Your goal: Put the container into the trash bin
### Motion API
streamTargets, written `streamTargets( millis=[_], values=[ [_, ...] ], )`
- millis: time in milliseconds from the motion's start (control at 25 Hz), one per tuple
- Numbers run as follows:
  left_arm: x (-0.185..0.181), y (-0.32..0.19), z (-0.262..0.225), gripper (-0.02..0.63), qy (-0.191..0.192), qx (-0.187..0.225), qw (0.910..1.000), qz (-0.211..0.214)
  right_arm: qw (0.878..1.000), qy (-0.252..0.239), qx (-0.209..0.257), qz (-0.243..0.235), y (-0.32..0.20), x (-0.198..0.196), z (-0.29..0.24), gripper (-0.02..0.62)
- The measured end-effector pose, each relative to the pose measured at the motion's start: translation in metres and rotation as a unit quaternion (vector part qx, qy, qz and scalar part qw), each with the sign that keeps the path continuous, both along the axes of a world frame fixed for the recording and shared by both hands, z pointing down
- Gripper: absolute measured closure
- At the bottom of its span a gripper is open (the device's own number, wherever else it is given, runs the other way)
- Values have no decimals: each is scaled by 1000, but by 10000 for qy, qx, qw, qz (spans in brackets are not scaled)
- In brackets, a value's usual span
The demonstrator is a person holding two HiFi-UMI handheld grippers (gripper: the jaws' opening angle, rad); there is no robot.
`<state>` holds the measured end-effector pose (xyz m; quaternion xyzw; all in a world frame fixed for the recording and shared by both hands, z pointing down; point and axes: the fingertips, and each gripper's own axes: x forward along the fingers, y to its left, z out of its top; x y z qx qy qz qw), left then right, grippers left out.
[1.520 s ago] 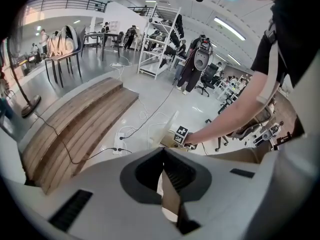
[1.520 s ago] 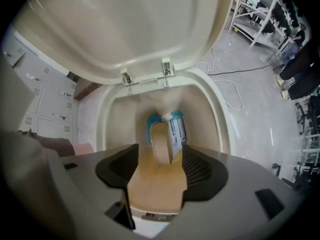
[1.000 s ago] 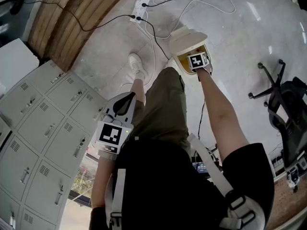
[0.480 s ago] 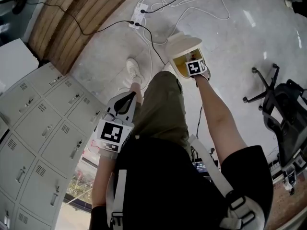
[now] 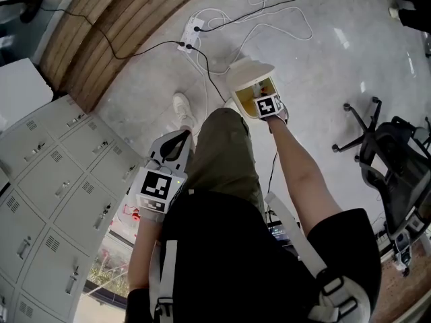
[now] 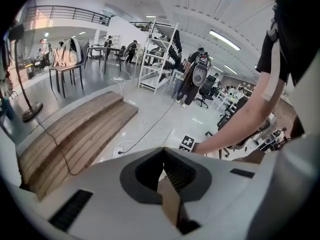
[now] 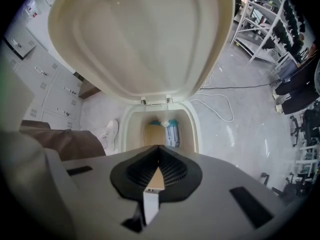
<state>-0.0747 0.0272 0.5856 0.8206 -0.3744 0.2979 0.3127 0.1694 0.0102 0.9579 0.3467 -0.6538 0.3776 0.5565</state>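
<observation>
Right gripper [image 5: 269,106] is hanging straight down over the open trash bin [image 5: 237,98], which is standing on the grey floor [image 5: 323,59] just ahead of the person's shoe [image 5: 182,106]. In the right gripper view the right gripper [image 7: 159,151] is showing its jaws pressed together with nothing between them. The cream lid [image 7: 140,39] is standing tipped up behind the trash bin [image 7: 127,129] opening. The container [image 7: 171,133], pale with teal ends, is lying at the bottom of the bin, beside a brown, cardboard-coloured piece [image 7: 153,134].

Left gripper [image 5: 176,143] is hanging low at the person's side, next to the grey lockers [image 5: 47,173], well apart from the bin. In its own view the left gripper [image 6: 164,153] is also showing jaws together and empty.

A power strip [image 5: 190,32] with white and black cables is lying on the floor beyond the bin.
</observation>
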Motion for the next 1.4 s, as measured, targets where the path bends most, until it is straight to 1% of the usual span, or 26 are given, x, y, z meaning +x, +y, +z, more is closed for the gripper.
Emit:
streamTargets(
  millis=[280,480,680,920,1120,1280,1400],
  values=[
    [1,-14,-16,598,99,209,9997,1,9999,-154,48,51,-1,-7,-29,580],
    [0,-21,-21,598,72,301,9995,52,9987,-394,336,5,-9,-20,-55,580],
    [5,-28,-26,598,227,392,9989,136,9966,-608,547,76,-14,-28,-86,580],
    [10,-38,-36,598,455,507,9975,195,9946,-718,738,127,-17,-29,-127,580],
    [16,-53,-48,598,600,654,9956,287,9917,-858,908,319,-21,-32,-171,580],
    [23,-58,-58,598,758,758,9933,429,9889,-929,1073,450,-18,-33,-198,580],
    [31,-66,-67,598,859,850,9906,637,9855,-1007,1242,574,-21,-35,-223,580]
  ],
)
